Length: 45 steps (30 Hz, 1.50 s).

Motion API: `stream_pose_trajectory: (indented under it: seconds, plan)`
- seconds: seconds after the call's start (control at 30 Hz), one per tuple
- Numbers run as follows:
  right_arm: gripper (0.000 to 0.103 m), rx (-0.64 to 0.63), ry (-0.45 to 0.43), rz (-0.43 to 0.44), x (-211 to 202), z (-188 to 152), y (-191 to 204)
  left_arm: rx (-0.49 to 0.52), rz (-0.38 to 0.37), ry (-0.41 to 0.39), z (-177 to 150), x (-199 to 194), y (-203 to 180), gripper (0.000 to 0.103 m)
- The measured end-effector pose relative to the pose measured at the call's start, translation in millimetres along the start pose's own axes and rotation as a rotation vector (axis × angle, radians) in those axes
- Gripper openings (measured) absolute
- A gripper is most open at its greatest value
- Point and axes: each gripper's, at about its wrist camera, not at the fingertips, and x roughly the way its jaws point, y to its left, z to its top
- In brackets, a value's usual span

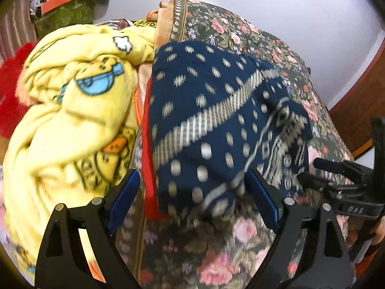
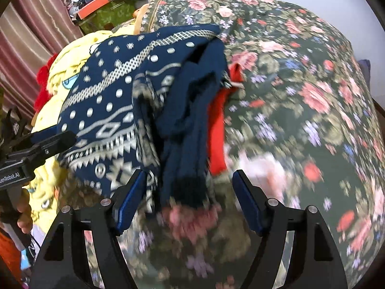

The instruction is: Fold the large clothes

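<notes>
A: Starting at the left, what can you make out?

B: A red fuzzy item (image 1: 9, 91), cut off by the frame edge, then a crumpled yellow cartoon-print blanket (image 1: 72, 110). Its lower folds are blurred.

A: And the task garment?

B: The navy patterned sweater (image 1: 204, 120) lies bunched on the floral bedspread (image 1: 240, 236), just beside the blanket. A red garment (image 1: 149, 168) peeks out under its edge, mostly hidden.

A: The left tongs (image 1: 192, 187)?

B: Spread wide, pads (image 1: 125, 192) either side of the sweater's near edge; nothing is pinched that I can see.

A: From the right wrist view?

B: The sweater (image 2: 115, 110) sits left of centre, a plain navy sleeve (image 2: 190, 130) draped toward the camera, its cuff smeared by blur. The right tongs (image 2: 190, 202) stand open around that cuff, not pressing it. Farther right, only bedspread (image 2: 312, 96).
</notes>
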Motion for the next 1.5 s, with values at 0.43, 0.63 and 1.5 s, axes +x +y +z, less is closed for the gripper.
stream_pose_trajectory:
  seconds: [0.43, 0.63, 1.5]
  plan:
    - [0.071, 0.056, -0.258, 0.053, -139, -34, 10, 0.138, 0.12, -0.169, -42, -125, -45, 0.09]
    - [0.071, -0.009, -0.508, 0.045, -228, -50, 42, 0.16, 0.094, -0.393, -44, -221, -75, 0.09]
    - [0.087, -0.165, -0.994, -0.093, -341, -142, 130, 0.205, 0.12, -0.905, -153, -381, -123, 0.1]
